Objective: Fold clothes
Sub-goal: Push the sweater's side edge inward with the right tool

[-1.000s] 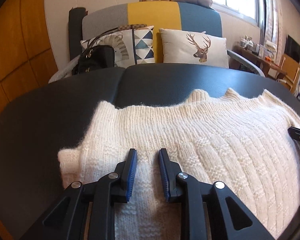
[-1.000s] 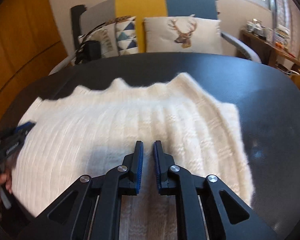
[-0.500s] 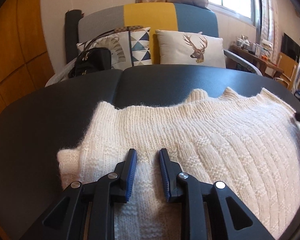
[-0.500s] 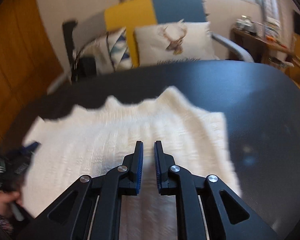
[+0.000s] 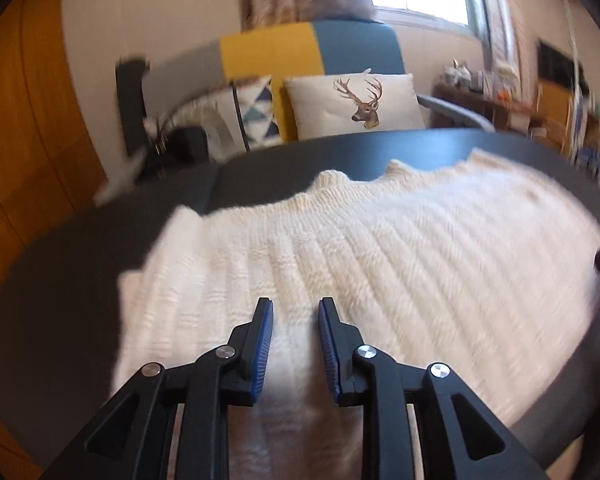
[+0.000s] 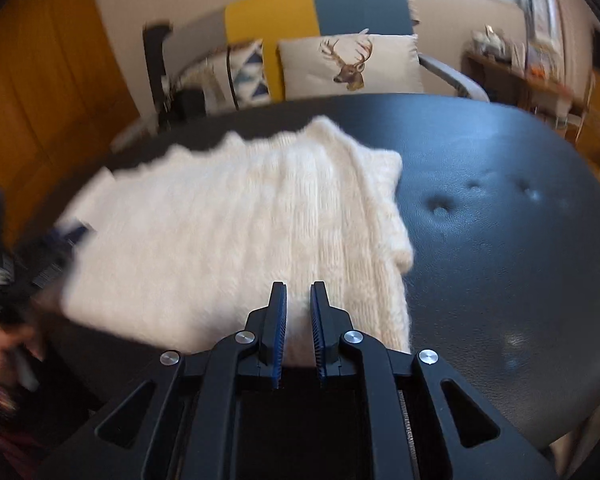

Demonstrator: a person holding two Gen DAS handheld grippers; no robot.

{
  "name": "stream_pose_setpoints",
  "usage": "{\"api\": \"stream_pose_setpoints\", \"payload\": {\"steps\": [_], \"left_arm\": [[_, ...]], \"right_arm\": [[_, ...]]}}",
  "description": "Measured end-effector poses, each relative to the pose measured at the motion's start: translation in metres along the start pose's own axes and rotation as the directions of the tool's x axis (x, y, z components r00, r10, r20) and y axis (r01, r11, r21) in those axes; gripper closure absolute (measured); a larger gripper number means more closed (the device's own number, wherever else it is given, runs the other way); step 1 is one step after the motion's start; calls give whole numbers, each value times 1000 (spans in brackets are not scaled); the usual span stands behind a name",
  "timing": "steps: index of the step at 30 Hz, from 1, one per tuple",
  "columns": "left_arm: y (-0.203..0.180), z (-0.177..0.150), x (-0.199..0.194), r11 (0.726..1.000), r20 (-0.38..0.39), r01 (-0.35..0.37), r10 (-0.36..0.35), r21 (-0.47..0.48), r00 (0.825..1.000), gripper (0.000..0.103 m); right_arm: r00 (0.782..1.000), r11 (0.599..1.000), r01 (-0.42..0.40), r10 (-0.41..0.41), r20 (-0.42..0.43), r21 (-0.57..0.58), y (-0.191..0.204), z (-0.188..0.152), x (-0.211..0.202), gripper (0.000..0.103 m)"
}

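The left tongs (image 5: 294,320) sit nearest, their blue pads parted a little with cream knit running up between them; they seem to pinch a fold of the white sweater (image 5: 380,264), though the blur keeps me from being sure of the press. The right tongs (image 6: 298,304) are narrowed to a slim gap at the sweater's near right edge, and a strip of the wool sits between the pads, so they look clenched on it. The sweater (image 6: 236,232) lies spread across the dark padded surface (image 6: 500,220), its ribbed rows running away from the tongs and its wavy far edge short of the surface's back rim. From the right view, the left tongs appear blurred at the sweater's left side, with a hand (image 6: 4,344) behind them. Beyond the surface stands a sofa (image 5: 312,48) in grey, yellow and teal, carrying a deer cushion (image 5: 356,100), a triangle-print cushion (image 5: 256,108) and a black handbag (image 5: 180,144).
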State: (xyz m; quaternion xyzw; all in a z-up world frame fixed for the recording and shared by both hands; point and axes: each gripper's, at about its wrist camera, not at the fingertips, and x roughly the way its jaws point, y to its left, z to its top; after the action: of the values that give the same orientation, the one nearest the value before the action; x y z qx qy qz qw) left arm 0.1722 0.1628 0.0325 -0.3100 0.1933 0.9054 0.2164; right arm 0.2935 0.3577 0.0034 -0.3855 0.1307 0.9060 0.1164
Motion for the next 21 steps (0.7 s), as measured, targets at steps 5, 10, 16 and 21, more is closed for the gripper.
{"api": "stream_pose_setpoints", "payload": {"steps": [5, 10, 16, 21], "left_arm": [[12, -11, 1, 999, 34, -15, 14, 30, 999, 69], [21, -19, 4, 1000, 81, 12, -10, -24, 997, 67], [35, 6, -5, 987, 81, 78, -68, -139, 994, 68], [36, 39, 31, 993, 8, -12, 13, -115, 1000, 68]], "right_arm": [[998, 996, 66, -67, 2, 59, -19, -7, 3, 93], [1000, 996, 14, -15, 6, 93, -36, -11, 9, 93], [987, 976, -131, 111, 116, 176, -44, 19, -17, 93], [996, 991, -67, 60, 61, 115, -36, 69, 19, 93]]}}
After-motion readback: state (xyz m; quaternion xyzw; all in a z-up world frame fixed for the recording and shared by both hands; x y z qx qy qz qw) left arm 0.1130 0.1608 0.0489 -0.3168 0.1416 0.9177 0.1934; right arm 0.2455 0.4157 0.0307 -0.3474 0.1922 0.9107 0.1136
